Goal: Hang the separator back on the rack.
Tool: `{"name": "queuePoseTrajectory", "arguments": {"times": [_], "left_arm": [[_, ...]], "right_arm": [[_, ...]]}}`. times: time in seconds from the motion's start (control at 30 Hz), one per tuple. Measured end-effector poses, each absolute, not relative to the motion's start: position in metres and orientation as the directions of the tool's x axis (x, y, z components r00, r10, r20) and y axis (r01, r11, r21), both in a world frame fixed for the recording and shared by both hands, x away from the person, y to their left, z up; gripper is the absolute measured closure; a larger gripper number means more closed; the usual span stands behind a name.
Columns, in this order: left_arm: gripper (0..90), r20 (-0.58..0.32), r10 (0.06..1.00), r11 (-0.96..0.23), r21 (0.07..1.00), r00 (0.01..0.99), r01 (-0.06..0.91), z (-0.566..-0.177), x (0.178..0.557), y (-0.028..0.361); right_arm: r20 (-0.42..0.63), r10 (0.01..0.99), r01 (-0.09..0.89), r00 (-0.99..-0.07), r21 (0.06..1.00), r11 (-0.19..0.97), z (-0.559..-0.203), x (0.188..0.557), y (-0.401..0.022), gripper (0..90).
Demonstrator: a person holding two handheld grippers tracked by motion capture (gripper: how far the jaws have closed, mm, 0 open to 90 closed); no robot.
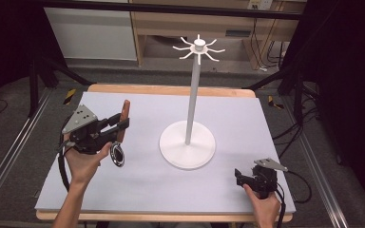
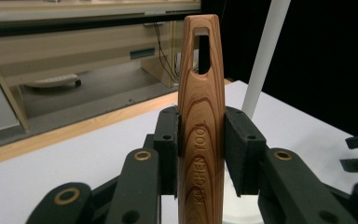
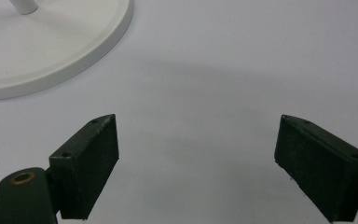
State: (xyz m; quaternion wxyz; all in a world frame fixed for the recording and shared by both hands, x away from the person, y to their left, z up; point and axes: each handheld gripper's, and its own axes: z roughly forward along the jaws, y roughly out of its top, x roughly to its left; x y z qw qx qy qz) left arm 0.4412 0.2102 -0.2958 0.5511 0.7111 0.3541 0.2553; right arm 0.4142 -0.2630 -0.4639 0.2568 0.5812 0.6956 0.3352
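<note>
A kitchen tool with a wooden handle (image 1: 125, 110) and a round metal head (image 1: 117, 154) hangs above the left side of the white mat. My left gripper (image 1: 122, 124) is shut on the handle's middle. In the left gripper view the handle (image 2: 201, 88) stands upright between the pads, its slotted hanging hole on top and the words KITCHEN TOOL along it. A white hook stand (image 1: 193, 90) rises from a round base (image 1: 187, 148) at the mat's centre, with a ring of hooks (image 1: 199, 48) on top. My right gripper (image 1: 239, 176) rests open at the front right, its jaws (image 3: 200, 158) wide over bare mat.
The white mat (image 1: 161, 190) covers a wooden table with edges at front and back. A pale wooden cabinet (image 1: 171, 23) stands beyond the table. Black frame bars and cables run along both sides. The stand's base (image 3: 51, 51) lies just ahead and left of the right gripper.
</note>
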Motion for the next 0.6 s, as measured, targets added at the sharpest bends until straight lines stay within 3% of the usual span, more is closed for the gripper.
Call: {"name": "queuePoseTrajectory", "arguments": {"times": [0.6], "left_arm": [[67.4,0.019,0.753,-0.137,0.982,0.658,0.128,-0.255,0.438,0.180]], "right_arm": [[0.038,0.978,0.632,-0.207,0.767,0.105,-0.464,0.416,-0.262,13.9]]}}
